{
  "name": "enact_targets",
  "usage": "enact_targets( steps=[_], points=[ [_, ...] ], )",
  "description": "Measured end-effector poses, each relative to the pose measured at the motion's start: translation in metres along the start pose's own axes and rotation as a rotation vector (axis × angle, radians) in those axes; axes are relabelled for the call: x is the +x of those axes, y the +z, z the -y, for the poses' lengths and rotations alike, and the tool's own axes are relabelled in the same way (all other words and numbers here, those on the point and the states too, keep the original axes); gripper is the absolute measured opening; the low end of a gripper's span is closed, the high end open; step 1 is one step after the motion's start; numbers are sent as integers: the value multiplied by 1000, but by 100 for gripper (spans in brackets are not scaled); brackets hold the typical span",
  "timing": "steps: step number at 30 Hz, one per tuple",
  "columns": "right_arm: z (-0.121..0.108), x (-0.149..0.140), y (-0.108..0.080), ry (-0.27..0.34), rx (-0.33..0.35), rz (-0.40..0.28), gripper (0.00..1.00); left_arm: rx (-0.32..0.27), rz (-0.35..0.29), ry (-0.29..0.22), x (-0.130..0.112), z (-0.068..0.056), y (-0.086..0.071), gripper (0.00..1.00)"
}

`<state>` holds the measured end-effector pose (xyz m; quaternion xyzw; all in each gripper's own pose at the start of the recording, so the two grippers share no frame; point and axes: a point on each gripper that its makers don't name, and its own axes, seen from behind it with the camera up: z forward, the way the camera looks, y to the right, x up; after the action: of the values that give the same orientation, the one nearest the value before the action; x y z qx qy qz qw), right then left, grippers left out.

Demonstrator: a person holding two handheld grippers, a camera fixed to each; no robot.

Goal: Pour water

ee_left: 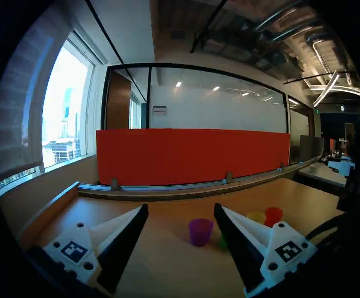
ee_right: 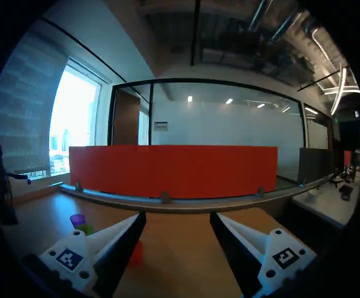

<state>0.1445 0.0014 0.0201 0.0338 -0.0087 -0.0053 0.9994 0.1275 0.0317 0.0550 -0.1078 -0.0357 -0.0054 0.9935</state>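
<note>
Left gripper (ee_left: pixel 180 205) and right gripper (ee_right: pixel 177 214) hold jaws spread; purple cup (ee_left: pixel 200 231), yellow cup (ee_left: pixel 256 216), red cup (ee_left: pixel 273 214) stand on the desk (ee_left: pixel 180 270).

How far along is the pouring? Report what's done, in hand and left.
Done: nothing that shows. The purple cup, yellow cup and red cup stand upright on the desk, none gripped. In hand: nothing; the left hand-held gripper and right hand-held gripper are both open and empty. Left: grasping a cup and the whole pour. Whether any cup holds water can't be seen.
</note>
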Motion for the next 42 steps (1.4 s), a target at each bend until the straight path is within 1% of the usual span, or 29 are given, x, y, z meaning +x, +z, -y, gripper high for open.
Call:
enact_targets(
  steps=[5, 9, 11, 15, 17, 21, 26, 29, 33, 36, 42],
  points=[
    [9, 12, 0, -9, 36, -2, 99, -58, 4, -20, 13, -8, 4, 99],
    [18, 13, 1, -18, 78, 5, 99, -115, 23, -47, 11, -16, 6, 98],
    [25, 12, 1, -23, 109, 13, 99, -150, 40, -64, 9, -21, 7, 98],
    [45, 12, -1, -42, 202, 30, 99, -220, 65, -78, 5, -30, 10, 98],
    [55, 13, -3, -56, 250, 36, 99, -255, 73, -73, 4, -34, 11, 98],
    [74, 13, -8, -77, 332, 51, 99, -315, 78, -46, 7, -41, 13, 98],
    [95, 10, -12, -78, 438, 90, 99, -388, 76, 3, 13, -50, 17, 98],
    [102, 8, -12, -60, 473, 113, 99, -425, 86, 29, 13, -57, 20, 99],
    [113, 3, -14, -59, 518, 140, 99, -472, 98, 38, 10, -65, 25, 98],
    [120, -4, -16, -78, 545, 172, 99, -496, 117, 39, 6, -67, 30, 98],
    [130, -24, -24, -145, 586, 253, 99, -539, 192, 59, -13, -70, 43, 98]
  ],
)
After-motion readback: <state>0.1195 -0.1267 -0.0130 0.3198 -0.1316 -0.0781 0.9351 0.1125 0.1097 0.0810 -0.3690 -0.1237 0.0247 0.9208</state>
